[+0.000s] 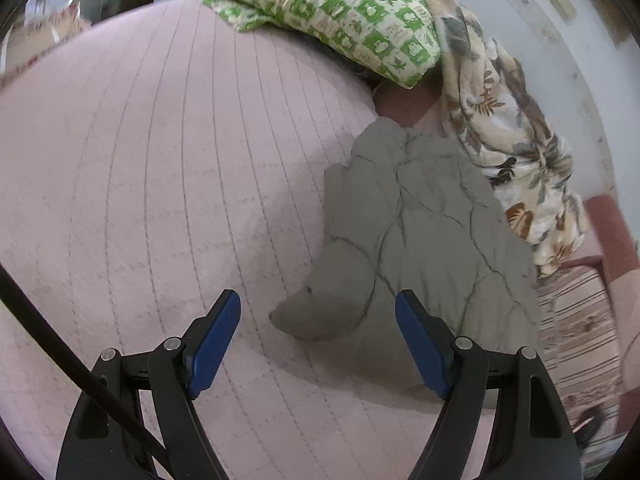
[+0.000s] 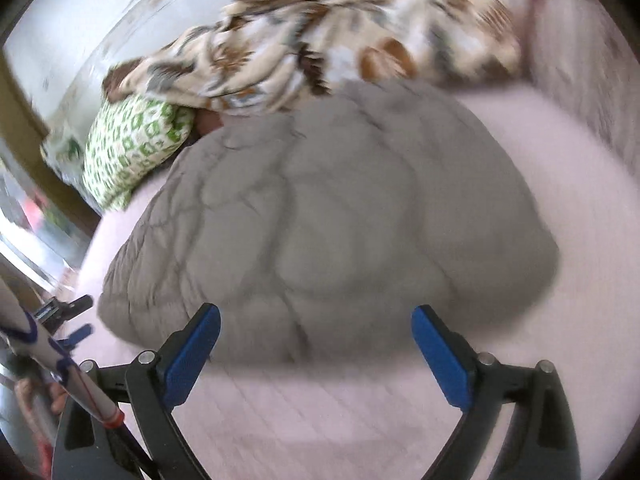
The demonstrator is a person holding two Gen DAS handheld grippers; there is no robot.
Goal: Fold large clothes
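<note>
Now both tongs, left [image 1: 318,320] and right [image 2: 316,334], gape empty; gray jacket [image 2: 320,208] lies lengthwise toward the pillow [image 2: 132,148].

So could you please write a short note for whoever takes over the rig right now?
Left gripper: open, empty, above the pink bed cover, by a corner of the grey quilted garment.
Right gripper: open, empty, at the garment's near edge.
The garment lies bunched on the bed, beside the green patterned pillow and the leaf-print blanket.
Done: no neat fold shows yet.
Left: grasp the garment, spread it flat, then fold it.
</note>
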